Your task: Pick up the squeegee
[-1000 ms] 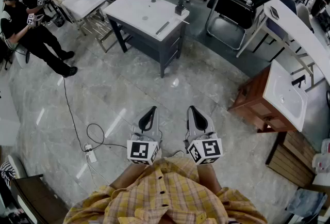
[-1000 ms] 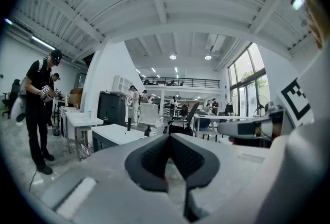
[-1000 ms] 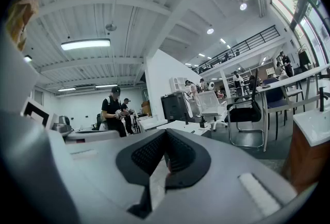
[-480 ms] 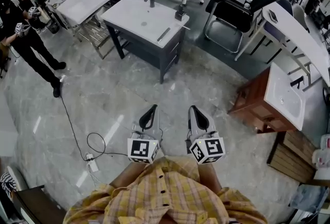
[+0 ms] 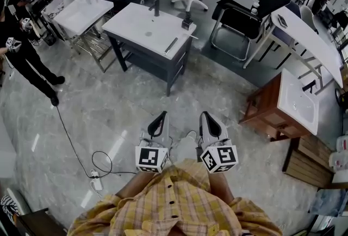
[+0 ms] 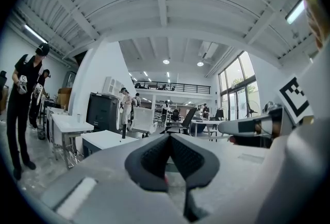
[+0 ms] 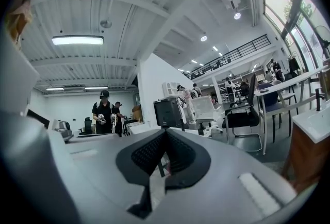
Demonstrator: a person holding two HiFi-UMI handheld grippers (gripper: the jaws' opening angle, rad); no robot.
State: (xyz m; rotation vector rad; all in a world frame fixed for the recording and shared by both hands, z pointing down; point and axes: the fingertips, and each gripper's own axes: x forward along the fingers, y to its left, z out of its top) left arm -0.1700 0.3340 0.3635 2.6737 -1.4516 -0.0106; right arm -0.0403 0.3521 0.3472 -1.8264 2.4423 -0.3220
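The squeegee [image 5: 171, 45] is a slim grey bar lying near the right edge of a white countertop [image 5: 138, 25] on a dark vanity, far ahead of me. A black faucet [image 5: 156, 7] and a small dark object [image 5: 187, 23] stand on the same top. My left gripper [image 5: 159, 117] and right gripper [image 5: 207, 117] are held side by side close to my body, above the floor and well short of the vanity. Both are shut with nothing between the jaws. In the left gripper view the left gripper [image 6: 169, 138] points toward the countertop [image 6: 105, 139]; the right gripper [image 7: 165, 135] points into the room.
A black chair [image 5: 244, 14] and a long white table [image 5: 310, 39] stand at the right. A wooden vanity with a white basin [image 5: 285, 101] is nearer on the right. A cable and power strip [image 5: 97, 174] lie on the floor at left. A person in black [image 5: 22, 61] stands far left.
The vanity and the room have shifted slightly as my viewpoint moved. The person in black has stepped further left. Both grippers stay shut in the same place before me.
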